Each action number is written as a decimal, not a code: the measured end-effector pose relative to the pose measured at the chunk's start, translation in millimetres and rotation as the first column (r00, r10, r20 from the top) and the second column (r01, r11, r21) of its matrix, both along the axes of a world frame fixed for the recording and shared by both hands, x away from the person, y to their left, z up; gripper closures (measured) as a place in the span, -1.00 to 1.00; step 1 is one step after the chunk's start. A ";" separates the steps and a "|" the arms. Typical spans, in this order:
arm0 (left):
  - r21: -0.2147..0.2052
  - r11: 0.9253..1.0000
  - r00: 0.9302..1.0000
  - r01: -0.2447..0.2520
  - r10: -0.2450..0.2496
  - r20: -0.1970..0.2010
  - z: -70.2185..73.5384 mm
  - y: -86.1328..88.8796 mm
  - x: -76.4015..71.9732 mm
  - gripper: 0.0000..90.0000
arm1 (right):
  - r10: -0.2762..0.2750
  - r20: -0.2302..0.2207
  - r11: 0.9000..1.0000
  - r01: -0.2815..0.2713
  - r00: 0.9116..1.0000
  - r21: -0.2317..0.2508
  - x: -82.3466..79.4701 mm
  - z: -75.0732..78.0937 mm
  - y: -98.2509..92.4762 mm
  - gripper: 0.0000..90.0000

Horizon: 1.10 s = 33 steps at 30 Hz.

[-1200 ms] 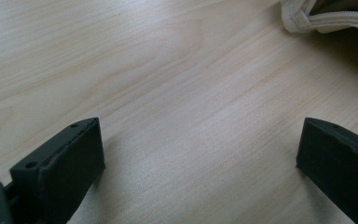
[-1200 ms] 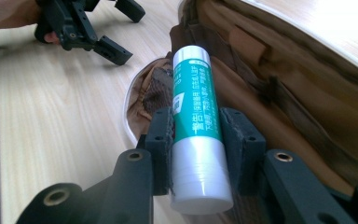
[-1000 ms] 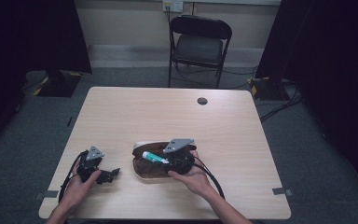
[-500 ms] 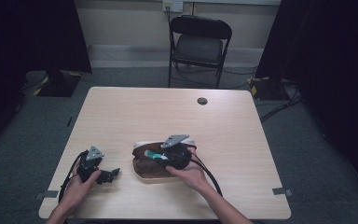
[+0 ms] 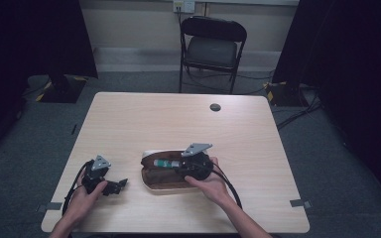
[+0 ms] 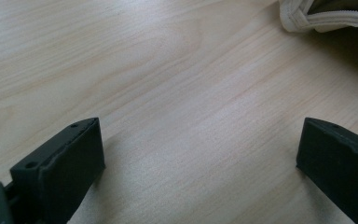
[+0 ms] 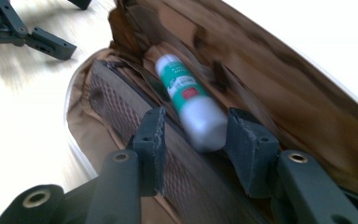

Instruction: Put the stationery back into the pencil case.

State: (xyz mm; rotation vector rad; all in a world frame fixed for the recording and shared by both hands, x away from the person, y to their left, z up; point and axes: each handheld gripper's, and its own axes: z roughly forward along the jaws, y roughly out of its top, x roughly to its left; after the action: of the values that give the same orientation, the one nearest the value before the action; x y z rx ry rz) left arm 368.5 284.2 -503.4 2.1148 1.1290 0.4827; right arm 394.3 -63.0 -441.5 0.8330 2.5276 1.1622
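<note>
White tube [image 7: 189,99] with green label lying inside open brown pouch [image 5: 164,173], near table's 6 o'clock edge. Right gripper [image 7: 193,140] jaws just been opening, tube end between them, pads apart from it. Tube running toward 11 o'clock. Left gripper [image 6: 200,154] wide open over bare table [image 5: 178,119].

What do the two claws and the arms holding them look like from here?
Both claws, left claw and right claw, are black, each with a grey three-cornered plate on top and a black cable trailing back. The jaws are flat black blocks on bolted black links with round bolt holes. The forearms are bare, with no sleeves in sight.
</note>
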 end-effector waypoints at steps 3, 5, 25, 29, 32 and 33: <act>0.000 1.000 1.000 0.000 0.000 0.000 0.0 0.0 0.0 -0.99 | -0.014 0.006 1.000 0.014 1.000 0.004 -3.9 0.5 -9.3 0.32; 0.000 1.000 1.000 0.000 0.000 0.000 0.0 0.0 0.0 -0.99 | -0.020 0.008 1.000 0.020 1.000 0.011 -5.5 0.9 -15.9 0.33; 0.000 1.000 1.000 0.000 0.000 0.000 0.0 0.0 0.0 -0.99 | -0.144 0.041 0.989 0.141 0.989 0.054 -23.2 5.2 -87.2 0.07; 0.000 1.000 1.000 0.000 0.000 0.000 0.0 0.0 0.0 -0.99 | -0.179 0.040 0.982 0.177 0.983 0.060 -25.2 6.1 -104.1 -0.04; 0.000 1.000 1.000 0.000 0.000 0.000 0.0 0.0 0.0 -1.00 | -0.215 0.034 0.975 0.213 0.976 0.060 -25.9 4.9 -118.1 -0.12; 0.000 1.000 1.000 0.000 0.000 -0.001 0.0 0.0 0.0 -0.99 | -0.227 0.031 0.973 0.225 0.973 0.060 -26.2 4.0 -123.0 -0.13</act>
State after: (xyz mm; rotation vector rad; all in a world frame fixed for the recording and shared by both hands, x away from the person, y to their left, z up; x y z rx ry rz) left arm 368.5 284.2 -503.3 2.1151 1.1294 0.4821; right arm 368.0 -186.0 -437.5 1.0702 2.3067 1.1667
